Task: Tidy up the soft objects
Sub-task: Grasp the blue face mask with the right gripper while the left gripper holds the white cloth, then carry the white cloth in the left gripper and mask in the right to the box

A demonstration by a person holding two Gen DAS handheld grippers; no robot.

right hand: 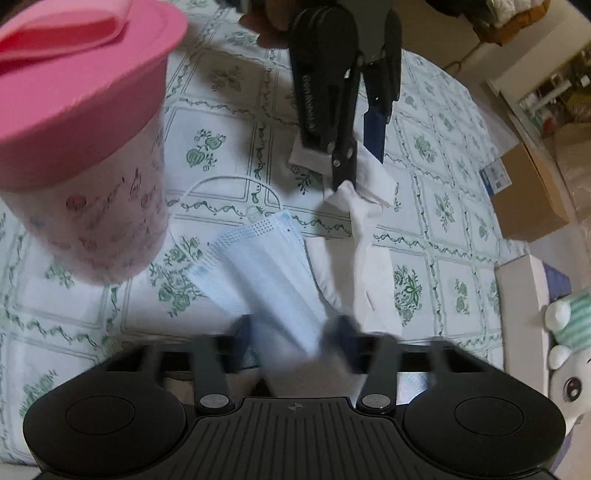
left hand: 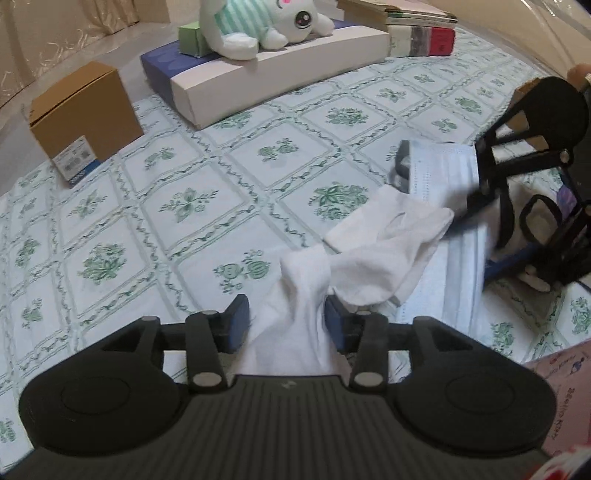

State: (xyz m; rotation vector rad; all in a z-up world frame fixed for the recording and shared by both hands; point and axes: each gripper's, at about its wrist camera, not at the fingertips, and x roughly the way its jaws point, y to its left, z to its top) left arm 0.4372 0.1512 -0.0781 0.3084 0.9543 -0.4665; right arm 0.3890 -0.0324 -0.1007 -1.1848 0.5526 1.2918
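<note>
- White sock (left hand: pixel 303 291) sat pinched in the left gripper (left hand: pixel 288 321) at lower centre
- Right gripper (right hand: pixel 291 332) clamped a pale blue face mask (right hand: pixel 266 266), its fingers blurred

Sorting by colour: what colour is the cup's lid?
Pink lid; right wrist view shows it best.

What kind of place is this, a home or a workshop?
Most likely a home, probably a living or dining room table: a green floral tablecloth, a plush bunny lying on a flat box, stacked books, and cardboard boxes on the floor.
</note>
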